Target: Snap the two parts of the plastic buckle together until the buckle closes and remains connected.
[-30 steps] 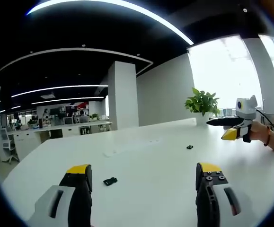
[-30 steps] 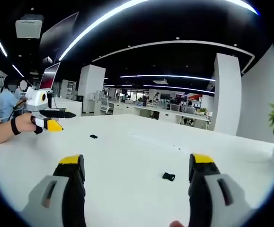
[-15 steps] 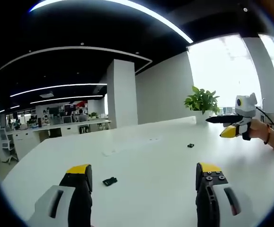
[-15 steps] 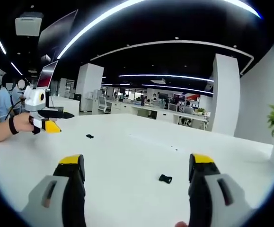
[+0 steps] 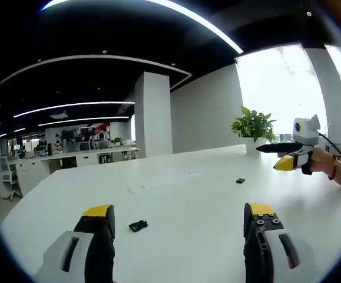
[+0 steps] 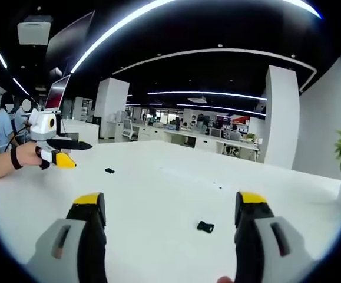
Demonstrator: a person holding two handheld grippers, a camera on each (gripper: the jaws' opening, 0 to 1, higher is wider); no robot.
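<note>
Open-plan office: rows of desks (image 6: pixel 217 144), monitors (image 6: pixel 61 93), strip ceiling lights (image 5: pixel 76 106).

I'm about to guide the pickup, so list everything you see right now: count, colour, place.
Buckle parts: two, black, lying apart on the table, one near the left gripper, one near the right gripper.
Table: one, white, under both grippers.
Plant: one, green, at the table's far edge by the window.
Pillar: one, white, behind the table.
Left gripper: black with yellow tips, open, above the table.
Right gripper: same colours, open, above the table.
</note>
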